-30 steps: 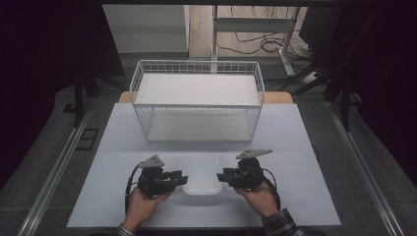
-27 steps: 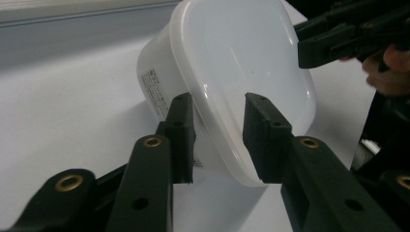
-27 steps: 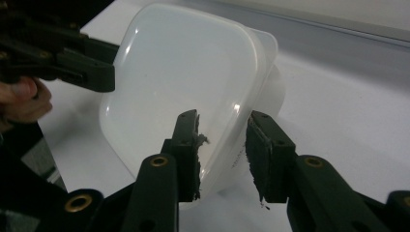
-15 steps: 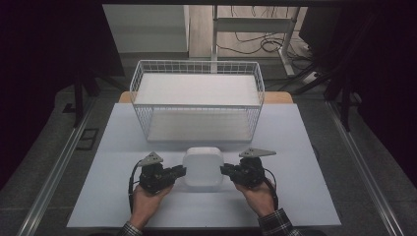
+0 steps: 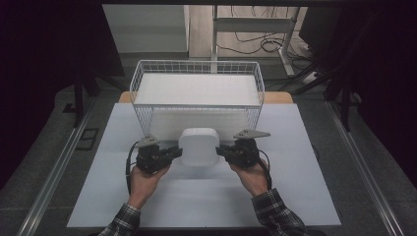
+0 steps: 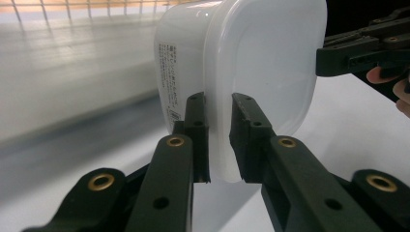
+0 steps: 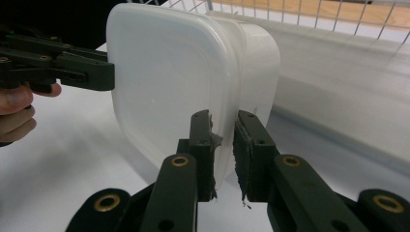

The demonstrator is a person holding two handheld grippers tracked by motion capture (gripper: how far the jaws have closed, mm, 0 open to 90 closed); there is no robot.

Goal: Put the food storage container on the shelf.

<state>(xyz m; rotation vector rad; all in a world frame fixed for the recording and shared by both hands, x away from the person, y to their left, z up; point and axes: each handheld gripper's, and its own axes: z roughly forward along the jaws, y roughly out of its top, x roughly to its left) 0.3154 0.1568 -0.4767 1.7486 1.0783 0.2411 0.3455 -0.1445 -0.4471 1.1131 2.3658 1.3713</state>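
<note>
A white plastic container (image 5: 198, 146) with a lid hangs above the table between both grippers, just in front of the wire basket (image 5: 196, 69). My left gripper (image 5: 173, 152) is shut on the container's left rim (image 6: 220, 140); a printed label shows on the container's side (image 6: 171, 92). My right gripper (image 5: 222, 150) is shut on the right rim (image 7: 223, 145). The container (image 7: 188, 82) is tilted with its lid facing the person. In the left gripper view the other gripper (image 6: 367, 50) touches the far edge of the container (image 6: 261, 63).
The white wire basket holds a flat white slab (image 5: 196, 88) and stands at the back of the pale table mat (image 5: 206, 196). Metal rails (image 5: 59, 167) run along both table sides. Cables (image 5: 255, 46) lie on the floor behind.
The container has been lifted off the mat by both grippers, carried away from the person toward the basket and tipped up so its lid faces the person.
</note>
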